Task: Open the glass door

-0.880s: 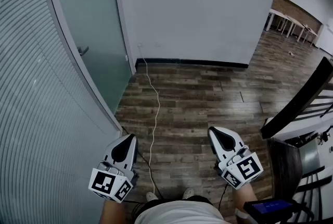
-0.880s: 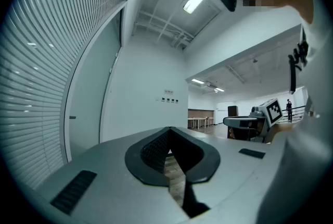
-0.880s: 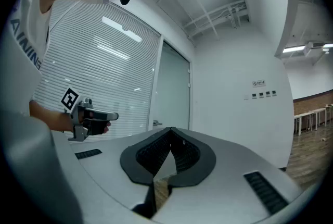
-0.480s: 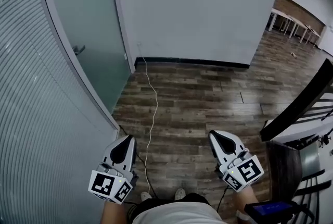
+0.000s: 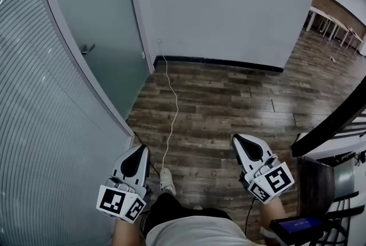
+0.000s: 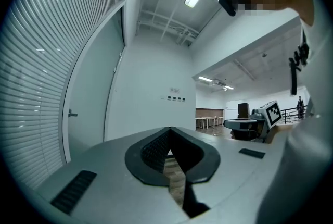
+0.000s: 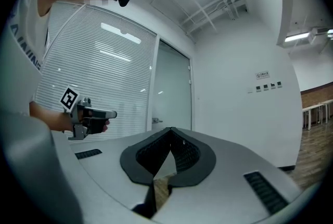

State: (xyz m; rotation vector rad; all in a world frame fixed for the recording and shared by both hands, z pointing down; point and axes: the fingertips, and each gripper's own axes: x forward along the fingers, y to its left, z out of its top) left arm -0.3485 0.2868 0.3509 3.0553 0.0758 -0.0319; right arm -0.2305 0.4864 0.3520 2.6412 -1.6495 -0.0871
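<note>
The frosted glass door (image 5: pixel 97 22) stands shut at the upper left, its small metal handle (image 5: pixel 87 48) on the near edge. It also shows in the left gripper view (image 6: pixel 91 108) and the right gripper view (image 7: pixel 171 87). My left gripper (image 5: pixel 143 149) is held low and level, well short of the door, jaws shut and empty (image 6: pixel 169 130). Beside it, my right gripper (image 5: pixel 236 138) is also level, shut on nothing (image 7: pixel 170 129). Neither one touches the door.
A ribbed glass partition (image 5: pixel 40 125) runs along the left up to the door frame. A white wall (image 5: pixel 229 4) stands ahead. A white cable (image 5: pixel 171 107) trails over the wooden floor. A dark railing (image 5: pixel 334 122) is at the right. The person's shoe (image 5: pixel 167 180) shows between the grippers.
The person has stepped forward: one shoe now shows further ahead between the grippers, and the wall and door have drawn slightly nearer. Both grippers keep their place and stay shut.
</note>
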